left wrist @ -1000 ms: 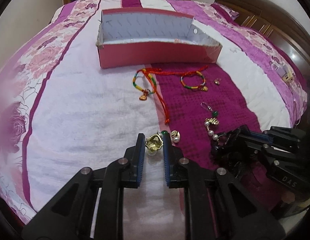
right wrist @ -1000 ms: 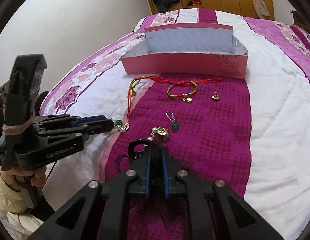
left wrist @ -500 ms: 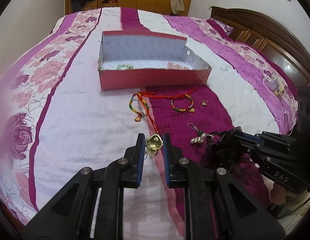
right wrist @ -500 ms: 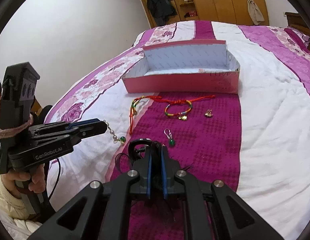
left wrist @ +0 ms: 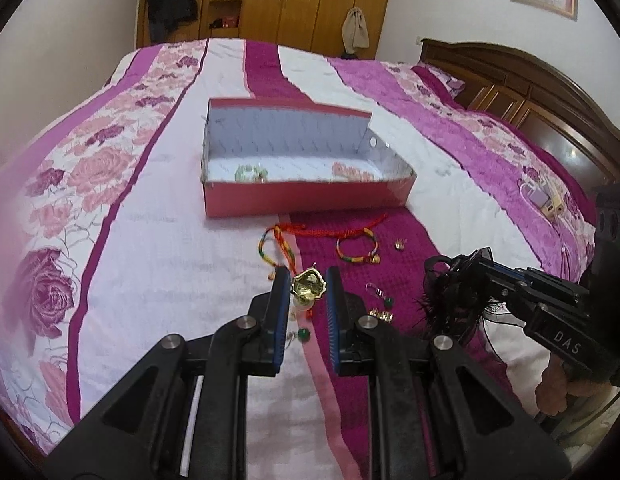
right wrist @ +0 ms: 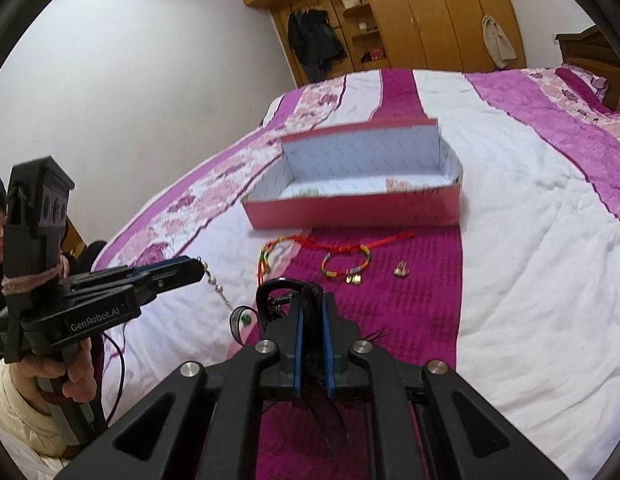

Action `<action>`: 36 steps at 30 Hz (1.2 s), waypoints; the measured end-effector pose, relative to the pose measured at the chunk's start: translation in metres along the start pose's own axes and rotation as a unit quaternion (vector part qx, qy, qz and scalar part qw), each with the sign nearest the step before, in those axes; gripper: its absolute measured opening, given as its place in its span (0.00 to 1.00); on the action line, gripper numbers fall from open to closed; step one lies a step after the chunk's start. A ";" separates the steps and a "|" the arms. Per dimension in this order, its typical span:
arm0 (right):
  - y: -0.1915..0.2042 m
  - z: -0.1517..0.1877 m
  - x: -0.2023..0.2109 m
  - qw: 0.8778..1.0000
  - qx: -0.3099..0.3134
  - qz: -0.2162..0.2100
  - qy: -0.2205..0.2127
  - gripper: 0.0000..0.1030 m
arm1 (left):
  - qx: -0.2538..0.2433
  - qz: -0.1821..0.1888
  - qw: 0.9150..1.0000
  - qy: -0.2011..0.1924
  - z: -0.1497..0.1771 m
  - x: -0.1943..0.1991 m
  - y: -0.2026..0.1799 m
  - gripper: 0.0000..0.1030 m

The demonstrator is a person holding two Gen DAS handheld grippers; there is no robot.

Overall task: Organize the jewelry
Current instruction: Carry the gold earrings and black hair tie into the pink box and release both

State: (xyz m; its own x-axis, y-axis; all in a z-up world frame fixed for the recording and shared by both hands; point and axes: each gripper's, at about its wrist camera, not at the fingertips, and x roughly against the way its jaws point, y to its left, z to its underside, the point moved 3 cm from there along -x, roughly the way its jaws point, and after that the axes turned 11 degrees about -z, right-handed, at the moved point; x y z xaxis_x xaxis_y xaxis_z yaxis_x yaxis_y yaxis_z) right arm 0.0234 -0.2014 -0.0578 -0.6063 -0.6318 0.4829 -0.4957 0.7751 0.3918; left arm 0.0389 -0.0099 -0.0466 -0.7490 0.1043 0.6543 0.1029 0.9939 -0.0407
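Between my left gripper's [left wrist: 308,286] blue pads a gold pendant earring [left wrist: 307,285] is pinched, jaws closed to a narrow gap on it, its pearl-and-green-bead tail hanging straight down below the fingertips. From the left wrist view the pink box [left wrist: 306,200] lies straight ahead and farther off, its long axis running left to right across my line of reach, so the carry is forward over the near wall. Inside it a greenish bracelet [left wrist: 251,173] rests at the left end and a pink patch shows toward the right; the middle looks bare. Short of the box, on the magenta stripe of the bedspread [left wrist: 158,248], lie a rainbow cord bracelet [left wrist: 357,246], a red cord [left wrist: 338,230], a small gold charm [left wrist: 399,245] and a green-bead earring [left wrist: 380,294]. My right gripper [left wrist: 456,276] sits to the right, holding a black feathery hair clip [left wrist: 450,300]. From the right wrist view that right gripper [right wrist: 310,312] is nearly closed on the black hair clip [right wrist: 286,294], and the box [right wrist: 354,208] again lies ahead, long side toward me. My left gripper [right wrist: 190,270] shows at the left with the bead chain dangling; I judge both about equally placed, the left nearer the box's left end.
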 end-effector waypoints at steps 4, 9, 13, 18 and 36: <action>-0.001 -0.010 0.005 1.000 -0.001 0.004 -0.025 0.09 | 0.004 -0.003 1.000 -0.025 -0.010 0.004 0.000 0.09; -0.002 -0.027 0.007 0.998 0.001 0.011 -0.056 0.09 | 0.012 -0.008 0.998 -0.059 -0.023 0.006 0.000 0.09; -0.002 -0.040 0.006 0.997 0.009 0.018 -0.079 0.09 | 0.014 -0.012 0.996 -0.090 -0.032 0.007 -0.002 0.09; -0.001 -0.052 0.004 0.994 0.024 0.027 -0.099 0.09 | 0.018 -0.015 0.992 -0.123 -0.044 0.006 -0.005 0.09; -0.022 -0.093 -0.025 0.986 0.049 0.060 -0.147 0.09 | 0.042 -0.054 0.981 -0.179 -0.079 -0.026 -0.005 0.09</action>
State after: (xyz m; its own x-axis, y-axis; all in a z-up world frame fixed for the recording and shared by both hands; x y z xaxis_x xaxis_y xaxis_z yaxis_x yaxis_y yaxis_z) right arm 0.1067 -0.2025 -0.0056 -0.8115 -0.5192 0.2680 -0.4578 0.8500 0.2605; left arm 0.1100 -0.0202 -0.0040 -0.9361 -0.0105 0.3515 -0.0327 0.9978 -0.0572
